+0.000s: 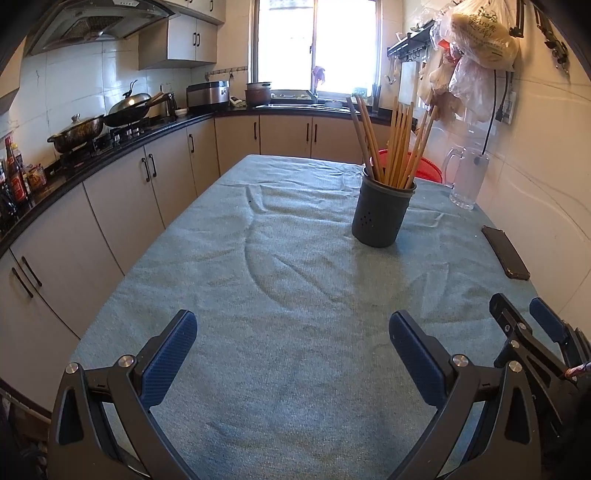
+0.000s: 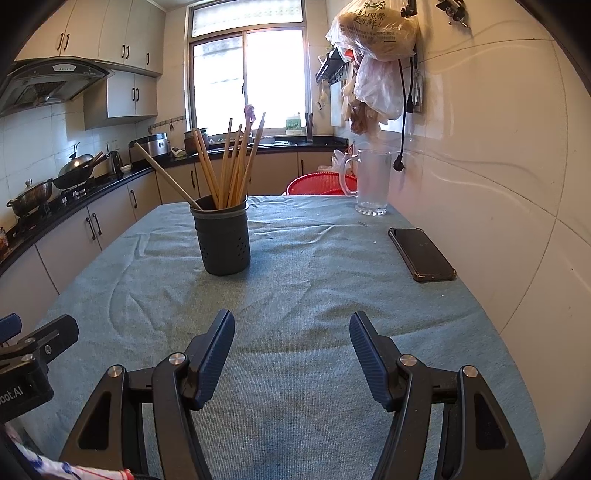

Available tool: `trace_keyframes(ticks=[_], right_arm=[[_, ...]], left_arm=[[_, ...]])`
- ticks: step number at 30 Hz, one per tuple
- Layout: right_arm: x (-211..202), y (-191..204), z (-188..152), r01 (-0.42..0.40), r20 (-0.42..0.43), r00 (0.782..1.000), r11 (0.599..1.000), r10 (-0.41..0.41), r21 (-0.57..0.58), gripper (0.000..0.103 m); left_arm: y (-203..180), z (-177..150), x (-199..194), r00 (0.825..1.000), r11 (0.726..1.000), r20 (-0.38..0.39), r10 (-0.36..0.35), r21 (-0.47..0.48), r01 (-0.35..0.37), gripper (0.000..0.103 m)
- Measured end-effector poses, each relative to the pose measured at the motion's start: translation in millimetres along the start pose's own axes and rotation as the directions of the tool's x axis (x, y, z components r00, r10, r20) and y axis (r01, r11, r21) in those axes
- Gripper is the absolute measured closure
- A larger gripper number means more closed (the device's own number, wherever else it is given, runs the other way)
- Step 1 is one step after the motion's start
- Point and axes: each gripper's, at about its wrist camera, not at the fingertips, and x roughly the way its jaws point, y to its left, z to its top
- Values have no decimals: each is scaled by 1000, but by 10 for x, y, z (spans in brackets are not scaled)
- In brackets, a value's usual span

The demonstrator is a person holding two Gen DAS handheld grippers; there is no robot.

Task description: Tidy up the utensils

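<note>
Blue-padded left gripper [image 1: 291,354] and right gripper [image 2: 291,354] — both wide apart, empty.

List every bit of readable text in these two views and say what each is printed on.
"oot.AI", the start cut off by the frame edge: on the body of the left gripper, seen in the right wrist view.
Dark Chinese print on the hanging plastic bag: too blurred and warped to read.
Red label on the sauce bottle on the counter: too small to read.
Label on the green-and-white bottle at the window: unreadable.

Side-by-side low views, both facing chopstick holder [image 1: 382,212]
</note>
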Motion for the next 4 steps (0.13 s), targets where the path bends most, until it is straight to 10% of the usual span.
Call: trace_keyframes(ticks=[4], right_arm=[[10,4,-5,-3,-3,1000,1000,3,-1,34]], left_arm=[[9,-4,11,1000,1000,-4,9,-5,-9,0]])
